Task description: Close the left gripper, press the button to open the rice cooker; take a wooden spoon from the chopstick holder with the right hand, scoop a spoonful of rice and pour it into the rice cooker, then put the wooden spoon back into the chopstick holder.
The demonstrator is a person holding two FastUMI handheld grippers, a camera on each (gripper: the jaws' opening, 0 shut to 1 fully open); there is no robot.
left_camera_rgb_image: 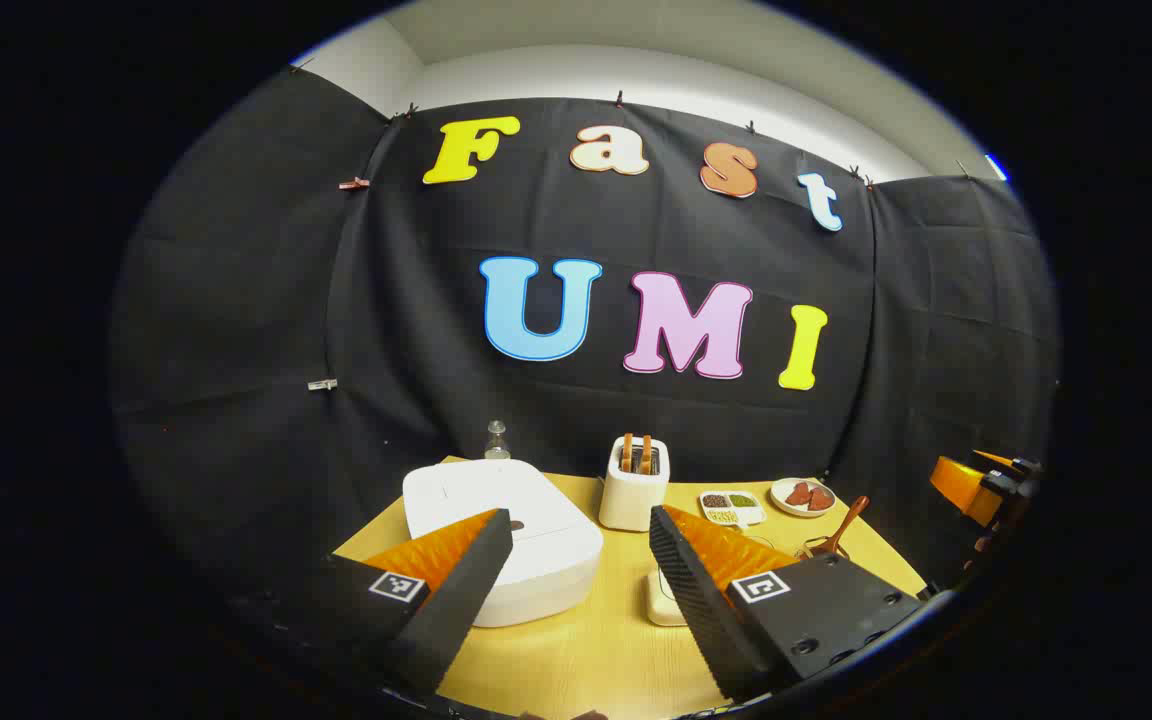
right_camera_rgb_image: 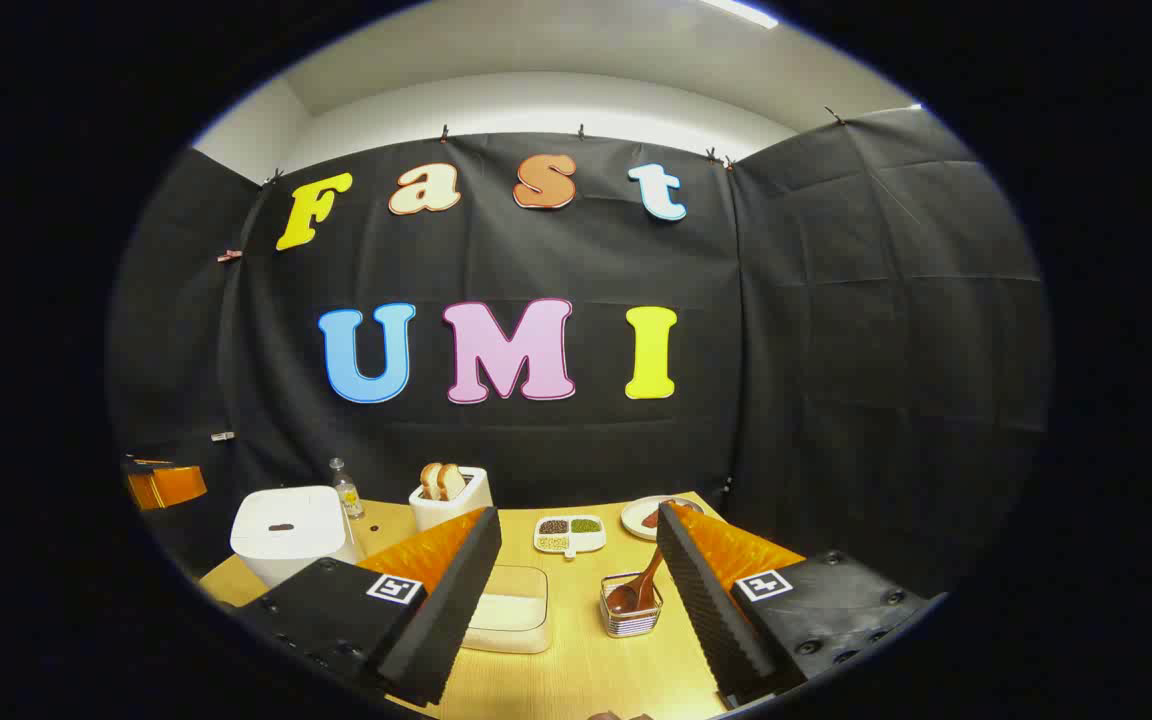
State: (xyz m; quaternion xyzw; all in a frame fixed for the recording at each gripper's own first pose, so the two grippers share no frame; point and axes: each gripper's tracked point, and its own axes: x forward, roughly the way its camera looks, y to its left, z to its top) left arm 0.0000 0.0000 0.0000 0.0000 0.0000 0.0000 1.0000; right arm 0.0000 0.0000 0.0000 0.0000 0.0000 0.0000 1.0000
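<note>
Both grippers hang above the near edge of the pale wooden counter (right_camera_rgb_image: 576, 660), each with its jaws spread wide and nothing between them. In the left gripper view, the left gripper (left_camera_rgb_image: 581, 560) looks down on the white, rounded-square rice cooker (left_camera_rgb_image: 506, 530), whose lid is down; the cooker sits on the counter's left part, just under the left finger (left_camera_rgb_image: 456, 585). Behind it stands a small clear glass bottle (left_camera_rgb_image: 497, 441), and beside it a white toaster (left_camera_rgb_image: 635, 484) with two slices of bread in its slots. In the right gripper view, the right gripper (right_camera_rgb_image: 576, 570) faces a shallow, clear rectangular container of white rice (right_camera_rgb_image: 509, 609) and, just to its right, a small wire chopstick holder (right_camera_rgb_image: 632, 607) with the brown wooden spoon (right_camera_rgb_image: 639, 588) leaning in it — bowl down, handle tilted up to the right. Farther back lie a white divided dish of dark and green grains (right_camera_rgb_image: 569, 532) and a white round plate (right_camera_rgb_image: 648, 517) near the wall.
</note>
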